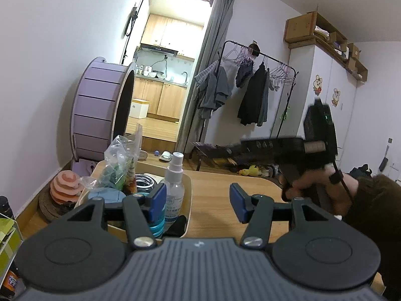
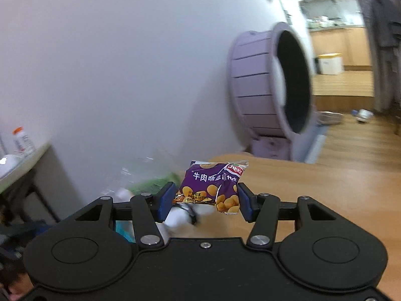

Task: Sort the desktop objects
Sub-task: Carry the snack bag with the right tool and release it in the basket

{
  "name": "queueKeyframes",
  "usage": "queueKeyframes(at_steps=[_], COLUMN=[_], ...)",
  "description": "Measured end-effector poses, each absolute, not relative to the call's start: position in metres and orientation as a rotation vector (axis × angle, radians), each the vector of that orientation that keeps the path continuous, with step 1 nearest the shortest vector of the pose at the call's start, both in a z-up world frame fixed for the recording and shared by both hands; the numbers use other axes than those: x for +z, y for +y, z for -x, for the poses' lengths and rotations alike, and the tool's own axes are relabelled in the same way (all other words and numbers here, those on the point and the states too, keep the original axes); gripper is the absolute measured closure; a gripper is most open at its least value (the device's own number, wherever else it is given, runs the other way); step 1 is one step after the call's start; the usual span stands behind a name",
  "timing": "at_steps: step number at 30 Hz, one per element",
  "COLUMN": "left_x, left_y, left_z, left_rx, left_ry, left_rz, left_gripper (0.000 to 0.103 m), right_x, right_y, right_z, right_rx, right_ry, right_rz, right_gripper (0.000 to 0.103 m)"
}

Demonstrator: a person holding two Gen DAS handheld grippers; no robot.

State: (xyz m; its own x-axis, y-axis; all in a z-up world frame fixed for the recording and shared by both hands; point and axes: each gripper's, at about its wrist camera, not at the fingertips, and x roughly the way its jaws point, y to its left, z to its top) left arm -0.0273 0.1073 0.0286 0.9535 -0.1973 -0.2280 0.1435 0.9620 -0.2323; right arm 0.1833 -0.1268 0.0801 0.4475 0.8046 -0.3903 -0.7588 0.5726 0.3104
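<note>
Left gripper [image 1: 198,202]: black linkage arms, blue pads on fingers [image 1: 158,200], silver pivot screws, grey ribbed housing behind. Right gripper [image 2: 205,202]: same black build, blue pads, silver screws. Dark brown sleeve [image 1: 376,200] worn; black strap seen at wrist.

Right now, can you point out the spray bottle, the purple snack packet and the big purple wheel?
spray bottle [image 1: 174,181], left wrist view, clear body.
purple snack packet [image 2: 211,184], right wrist view, front face.
big purple wheel [image 1: 96,105], left wrist view, slatted outer side.
</note>
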Motion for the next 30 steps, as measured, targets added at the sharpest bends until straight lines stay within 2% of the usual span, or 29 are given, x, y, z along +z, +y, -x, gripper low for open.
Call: queueKeyframes(at_steps=[4, 6, 14, 21, 23, 25, 27, 30], left_x=[0.029, 0.029, 0.029, 0.028, 0.028, 0.028, 0.029, 0.029], left_y=[0.111, 0.113, 0.118, 0.115, 0.116, 0.117, 0.116, 0.116], left_z=[0.027, 0.027, 0.027, 0.027, 0.026, 0.027, 0.028, 0.03], left_rx=[-0.168, -0.162, -0.142, -0.113, -0.087, -0.055, -0.032, -0.005], left_ry=[0.252, 0.254, 0.266, 0.283, 0.289, 0.289, 0.285, 0.29], left_rz=[0.22, 0.224, 0.233, 0.21, 0.212, 0.216, 0.211, 0.181], left_gripper=[0.048, 0.048, 0.047, 0.022, 0.016, 0.013, 0.004, 0.0], right_x=[0.075, 0.073, 0.077, 0.086, 0.09, 0.093, 0.097, 0.102], right_y=[-0.103, -0.1, -0.132, -0.163, -0.169, -0.173, -0.176, -0.177], right_z=[-0.191, -0.195, -0.186, -0.149, -0.136, -0.124, -0.111, -0.104], right_rx=[1.058, 1.042, 0.977, 0.919, 0.899, 0.869, 0.844, 0.849], right_ry=[0.554, 0.554, 0.528, 0.468, 0.437, 0.395, 0.352, 0.341], right_rz=[-0.118, -0.133, -0.134, -0.106, -0.094, -0.061, -0.02, -0.007], right_gripper=[0.042, 0.032, 0.032, 0.021, 0.015, 0.011, 0.003, 0.0])
